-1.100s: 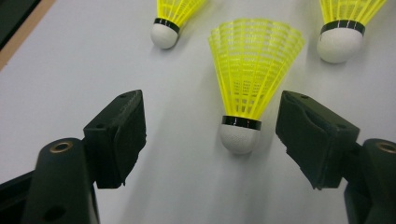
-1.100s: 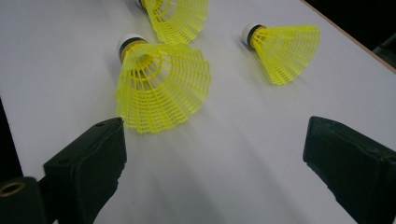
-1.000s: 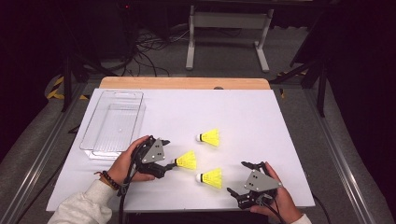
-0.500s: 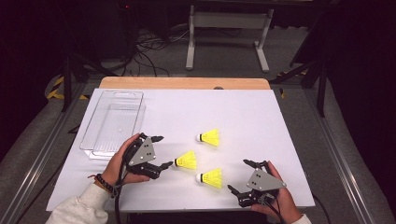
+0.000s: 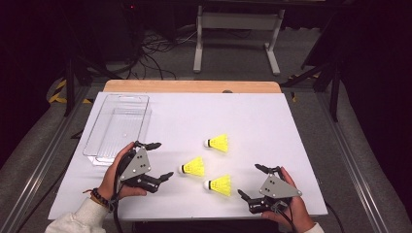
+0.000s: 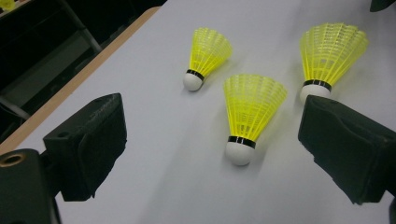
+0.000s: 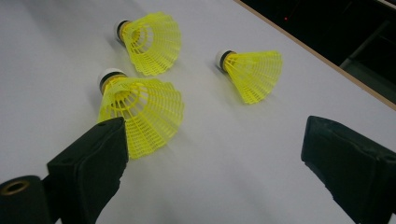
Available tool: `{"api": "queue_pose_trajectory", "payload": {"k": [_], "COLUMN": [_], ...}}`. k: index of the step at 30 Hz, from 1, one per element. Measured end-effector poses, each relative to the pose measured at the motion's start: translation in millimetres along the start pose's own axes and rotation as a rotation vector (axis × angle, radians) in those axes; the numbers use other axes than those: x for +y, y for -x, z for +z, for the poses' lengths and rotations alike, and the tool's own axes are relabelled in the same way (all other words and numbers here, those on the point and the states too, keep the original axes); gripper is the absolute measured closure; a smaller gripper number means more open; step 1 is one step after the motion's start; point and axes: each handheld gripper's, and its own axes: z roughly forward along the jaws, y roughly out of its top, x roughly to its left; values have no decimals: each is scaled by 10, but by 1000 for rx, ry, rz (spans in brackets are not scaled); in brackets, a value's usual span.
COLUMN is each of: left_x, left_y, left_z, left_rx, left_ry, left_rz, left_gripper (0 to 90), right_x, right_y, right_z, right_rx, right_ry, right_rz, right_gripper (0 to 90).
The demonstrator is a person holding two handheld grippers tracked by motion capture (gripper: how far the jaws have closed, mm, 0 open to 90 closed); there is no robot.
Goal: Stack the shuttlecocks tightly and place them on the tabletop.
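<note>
Three yellow shuttlecocks with white corks lie on the white table: a far one (image 5: 217, 142), a middle one (image 5: 193, 166) and a near one (image 5: 219, 185). My left gripper (image 5: 163, 159) is open just left of the middle shuttlecock (image 6: 252, 109); its jaws have just been opening, with nothing between them. The far shuttlecock (image 6: 208, 53) and the near shuttlecock (image 6: 329, 53) lie beyond. My right gripper (image 5: 248, 180) stands open to the right of the near shuttlecock (image 7: 140, 114), whose skirt lies by one jaw without being gripped. The middle shuttlecock (image 7: 149, 42) and the far shuttlecock (image 7: 254, 72) lie farther off.
A clear plastic tray (image 5: 119, 126) sits at the table's left, just beyond my left hand. The table's wooden far edge (image 5: 192, 86) runs along the back, with dark floor, cables and a metal stand behind it.
My left gripper has drawn back to the left, away from the middle shuttlecock, and its jaws stand wider. The right gripper and the shuttlecocks have stayed where they were.
</note>
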Motion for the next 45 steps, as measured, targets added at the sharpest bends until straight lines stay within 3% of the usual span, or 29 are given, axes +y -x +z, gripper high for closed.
{"api": "queue_pose_trajectory", "payload": {"k": [10, 12, 14, 20, 23, 25, 31, 36, 45], "left_x": [-108, -140, -174, -250, -298, -342, -428, -513, -610], "left_y": [132, 162, 180, 205, 214, 223, 234, 224, 250], "left_z": [-30, -51, -76, -176, -213, -247, -321, -410, -500], "left_rx": [-9, 12, 22, 34, 41, 41, 50, 61, 64], "left_ry": [-13, -7, -1, 10, 5, 1, -7, -16, -26], "left_rz": [7, 12, 7, -25, -39, -43, -69, -85, -119], "left_gripper": [74, 74, 79, 70, 61, 53, 45, 39, 39], "right_x": [21, 16, 13, 15, 32, 46, 48, 50, 77], "right_y": [-17, -14, -8, -19, -25, -27, -46, -63, -133], "right_z": [-14, -12, -5, 5, -9, -17, -6, 15, 66], "right_rx": [7, 37, 70, 94, 140, 158, 169, 155, 158], "right_ry": [7, -5, -12, -20, -15, -9, -19, -33, -49], "right_rz": [17, 26, 46, 62, 60, 67, 68, 67, 53], "right_gripper": [135, 195, 162, 154, 232, 216, 208, 139, 146]}}
